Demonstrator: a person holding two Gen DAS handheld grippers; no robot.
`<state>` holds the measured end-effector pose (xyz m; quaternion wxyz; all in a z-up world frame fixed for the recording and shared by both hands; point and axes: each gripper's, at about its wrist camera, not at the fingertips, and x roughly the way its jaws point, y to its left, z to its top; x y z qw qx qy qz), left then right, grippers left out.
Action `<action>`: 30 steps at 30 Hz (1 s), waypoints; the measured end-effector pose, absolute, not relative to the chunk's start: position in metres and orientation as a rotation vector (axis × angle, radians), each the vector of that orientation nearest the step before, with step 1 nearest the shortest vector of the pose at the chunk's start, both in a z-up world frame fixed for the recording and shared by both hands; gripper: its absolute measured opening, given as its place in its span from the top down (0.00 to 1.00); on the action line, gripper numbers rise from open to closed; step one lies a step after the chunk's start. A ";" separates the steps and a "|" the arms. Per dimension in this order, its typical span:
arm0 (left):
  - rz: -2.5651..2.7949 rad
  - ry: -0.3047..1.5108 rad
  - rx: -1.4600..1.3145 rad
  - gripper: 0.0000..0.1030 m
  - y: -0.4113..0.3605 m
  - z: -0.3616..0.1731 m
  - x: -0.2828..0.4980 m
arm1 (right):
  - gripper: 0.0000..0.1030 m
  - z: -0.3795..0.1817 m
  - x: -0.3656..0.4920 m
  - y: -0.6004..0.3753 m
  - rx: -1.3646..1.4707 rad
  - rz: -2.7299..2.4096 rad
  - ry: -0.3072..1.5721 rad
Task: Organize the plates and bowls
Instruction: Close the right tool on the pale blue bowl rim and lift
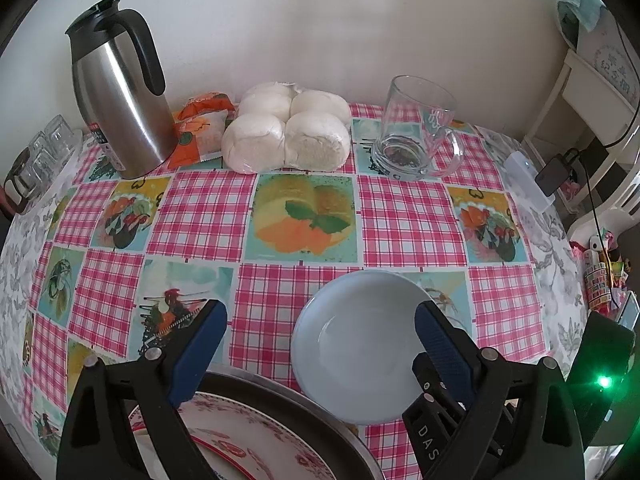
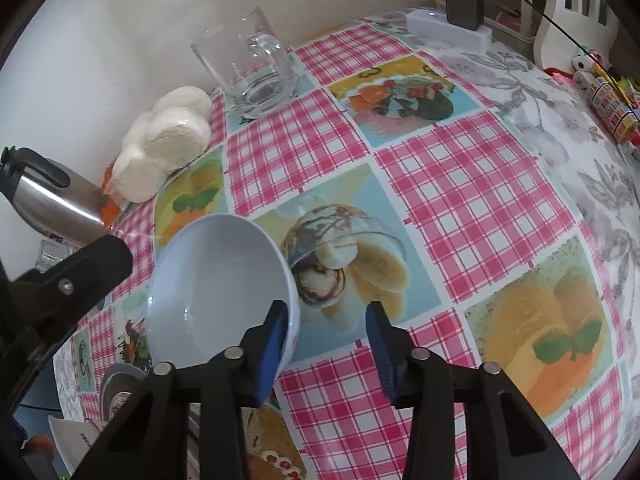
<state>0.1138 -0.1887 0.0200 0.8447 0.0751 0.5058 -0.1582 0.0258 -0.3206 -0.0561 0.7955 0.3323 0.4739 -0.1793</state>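
R claw [image 2: 326, 326] half open, bowl [image 2: 218, 292] rim by its left pad, no grip; L claw [image 1: 320, 332] wide, empty. Cloth [image 2: 460, 200] bare to frame's right.

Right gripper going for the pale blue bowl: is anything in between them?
Nothing visible. The bowl's rim already sits between the right gripper's jaws, one pad inside the bowl, the other outside with a gap showing. The left gripper hangs open close over the bowl's other side.
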 end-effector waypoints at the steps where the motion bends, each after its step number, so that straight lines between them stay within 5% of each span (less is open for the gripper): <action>1: -0.334 1.067 0.160 0.11 -0.189 0.020 0.114 | 0.65 -0.056 0.026 -0.320 0.715 -0.382 1.017; 15: -0.354 1.073 0.174 0.16 -0.194 0.019 0.110 | 0.74 -0.057 0.017 -0.331 0.716 -0.408 0.996; 17: -0.360 1.076 0.180 0.28 -0.196 0.018 0.109 | 0.75 -0.058 0.013 -0.336 0.728 -0.412 0.991; 22: -0.367 1.098 0.200 0.30 -0.201 0.010 0.107 | 0.75 -0.059 0.006 -0.347 0.753 -0.441 0.987; 30: -0.390 1.141 0.241 0.49 -0.215 -0.009 0.104 | 0.75 -0.067 0.000 -0.357 0.793 -0.448 0.993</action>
